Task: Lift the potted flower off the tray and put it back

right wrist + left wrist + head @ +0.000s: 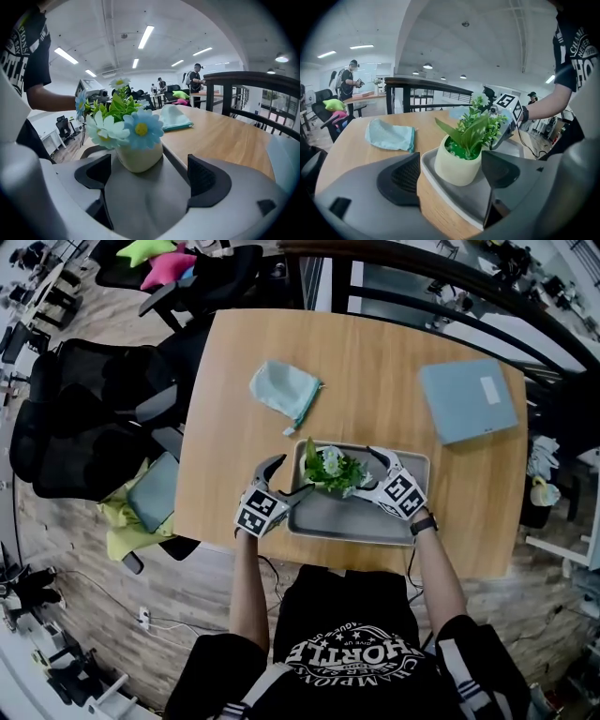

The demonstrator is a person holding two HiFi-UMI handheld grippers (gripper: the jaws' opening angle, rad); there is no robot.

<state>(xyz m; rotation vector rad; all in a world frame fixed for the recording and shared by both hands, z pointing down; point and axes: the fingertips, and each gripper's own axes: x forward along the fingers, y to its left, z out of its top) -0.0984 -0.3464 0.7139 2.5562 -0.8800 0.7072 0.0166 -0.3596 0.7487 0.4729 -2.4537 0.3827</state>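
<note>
The potted flower [330,468] is a cream pot with green leaves and blue and white blossoms. It stands upright in the far left part of the grey tray [361,529]. My left gripper [289,476] is open at the tray's left edge, and in the left gripper view the pot [457,166] sits just ahead of the wide jaws, untouched. My right gripper [368,470] is open on the pot's other side, low over the tray. In the right gripper view the pot [139,157] stands beyond the spread pads [206,176], which do not touch it.
A teal cloth pouch [284,390] lies on the wooden table [375,362] behind the tray. A blue-grey folder [467,399] rests at the far right. Black office chairs [84,418] crowd the table's left side, and a dark railing [450,282] runs behind it.
</note>
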